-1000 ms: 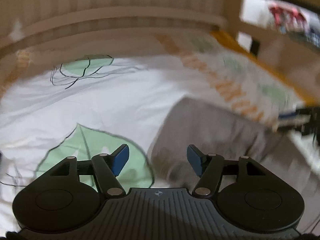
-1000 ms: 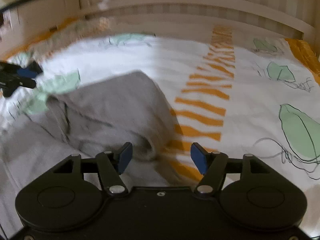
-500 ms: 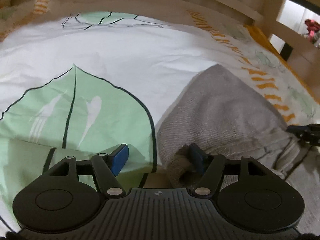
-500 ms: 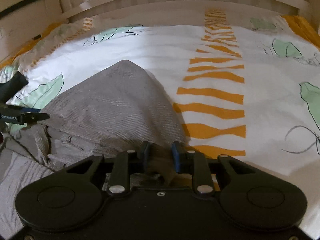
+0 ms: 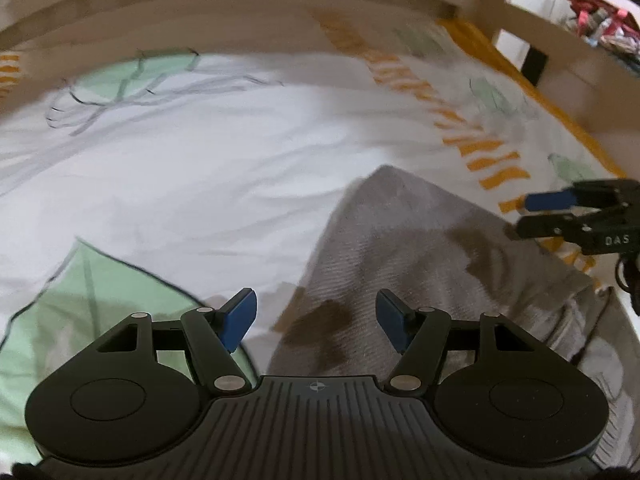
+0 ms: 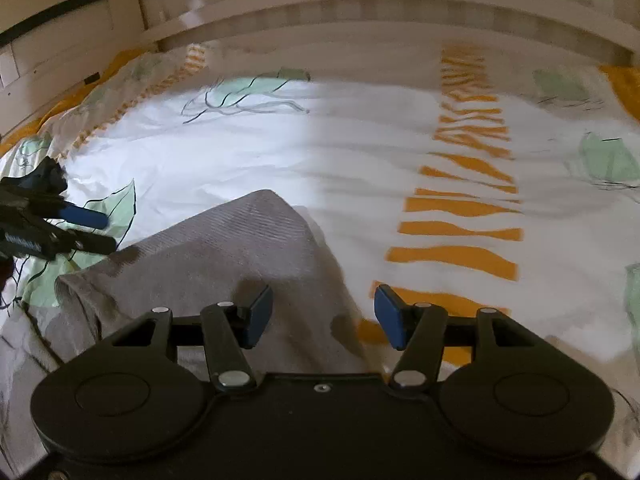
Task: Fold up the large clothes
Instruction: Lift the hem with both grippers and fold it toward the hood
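A grey ribbed garment lies partly folded on the bed, its far corner pointing away; it also shows in the right wrist view. My left gripper is open and empty, held just above the garment's left edge. My right gripper is open and empty above the garment's right edge. Each gripper shows in the other's view, the right one at the right and the left one at the left, both with jaws apart.
The bed cover is white with green leaves and an orange striped band. A pale wooden headboard runs along the far side. A bed rail and a doorway are at the right.
Half a second ago my right gripper was shut on the garment's edge and my left was low at its edge. Both are now open, empty and raised; the garment lies flatter.
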Demonstrator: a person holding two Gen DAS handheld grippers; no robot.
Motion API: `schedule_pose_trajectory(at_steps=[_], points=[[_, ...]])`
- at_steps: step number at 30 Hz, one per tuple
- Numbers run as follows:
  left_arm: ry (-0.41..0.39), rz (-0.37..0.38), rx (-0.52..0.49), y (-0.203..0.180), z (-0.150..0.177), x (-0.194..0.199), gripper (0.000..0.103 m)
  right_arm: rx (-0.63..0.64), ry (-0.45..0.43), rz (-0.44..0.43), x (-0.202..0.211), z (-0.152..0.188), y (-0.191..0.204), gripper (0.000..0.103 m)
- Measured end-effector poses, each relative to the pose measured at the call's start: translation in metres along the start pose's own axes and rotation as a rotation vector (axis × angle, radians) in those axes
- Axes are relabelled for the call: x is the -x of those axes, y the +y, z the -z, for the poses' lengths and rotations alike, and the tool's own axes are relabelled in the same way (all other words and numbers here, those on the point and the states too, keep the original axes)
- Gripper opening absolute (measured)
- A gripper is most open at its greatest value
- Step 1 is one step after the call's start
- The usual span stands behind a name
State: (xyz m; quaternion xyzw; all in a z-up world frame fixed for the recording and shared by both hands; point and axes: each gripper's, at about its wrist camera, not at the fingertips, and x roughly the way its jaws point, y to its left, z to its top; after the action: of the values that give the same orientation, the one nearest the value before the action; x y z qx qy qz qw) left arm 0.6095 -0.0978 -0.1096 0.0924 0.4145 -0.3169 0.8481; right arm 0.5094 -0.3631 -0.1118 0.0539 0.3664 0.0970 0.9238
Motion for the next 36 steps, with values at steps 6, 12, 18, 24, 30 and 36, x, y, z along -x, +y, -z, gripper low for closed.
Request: schedule_pose_trajectory(at_steps=[6,12,18,24,30,36], points=[[0.055,-0.014,-0.002,0.007,-0.001,-0.028,0.065,-0.029,0.066,-0.027,-0.037,-0.008,-0.003,0.063],[0.040,0.059,0.039,0.013,-0.002,-0.032,0.029,-0.033,0.099,-0.060,-0.055,-0.003,-0.002,0.050],[-0.114,-0.020,-0.069,-0.015,0.006,0.005,0.004,0.045,0.010,0.005,-0.033,-0.008,0.017,0.011],[-0.389,-0.008,-0.119,-0.034,0.046,0.091,0.004,0.148,-0.194,-0.001,0.045,0.006,0.044,0.009],[-0.504,0.083,-0.311,-0.065,0.129,0.164,0.004,0.276,-0.318,-0.060,0.134,0.057,0.075,0.009],[-0.322,0.180,-0.491,-0.096,0.213,0.192,0.004,0.460,-0.221,-0.111,0.181,0.134,0.115,0.009]])
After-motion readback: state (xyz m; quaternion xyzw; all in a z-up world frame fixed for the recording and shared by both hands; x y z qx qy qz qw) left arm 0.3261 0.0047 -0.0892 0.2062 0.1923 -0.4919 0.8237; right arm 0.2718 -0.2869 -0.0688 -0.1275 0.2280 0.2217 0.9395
